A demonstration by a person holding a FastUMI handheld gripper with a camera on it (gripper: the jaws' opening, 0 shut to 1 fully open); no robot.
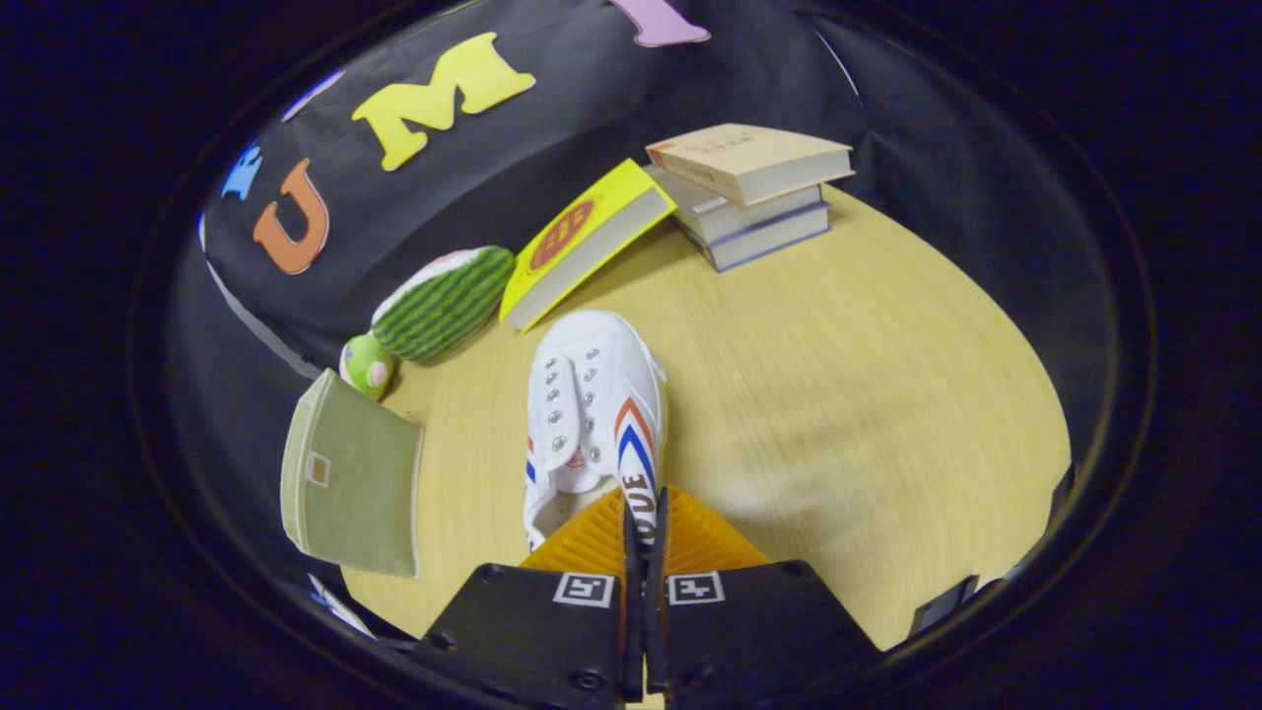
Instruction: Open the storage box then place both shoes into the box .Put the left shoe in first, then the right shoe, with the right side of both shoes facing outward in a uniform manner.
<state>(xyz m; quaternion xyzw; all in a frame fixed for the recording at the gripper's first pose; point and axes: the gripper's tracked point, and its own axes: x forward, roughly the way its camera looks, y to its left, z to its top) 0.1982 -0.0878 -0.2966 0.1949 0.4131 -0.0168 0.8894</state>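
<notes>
Pale wood-grain tabletop (838, 394) is seen under a black cloth wall. Taking the white sneaker (590, 414) as landmark: to its left an olive-green fabric storage box (350, 483) is set, its lid seemingly shut. Behind the sneaker's toe, a watermelon plush (444, 301), a leaning yellow book (582, 242) and, to the right, a stack of books (749, 187) are found. The sneaker, laceless with red and blue chevrons, is pinched at its heel wall by the gripper (643, 537), whose fingers are pressed nearly together on it. A shoe-carrying step is judged underway; the box would need opening next.
</notes>
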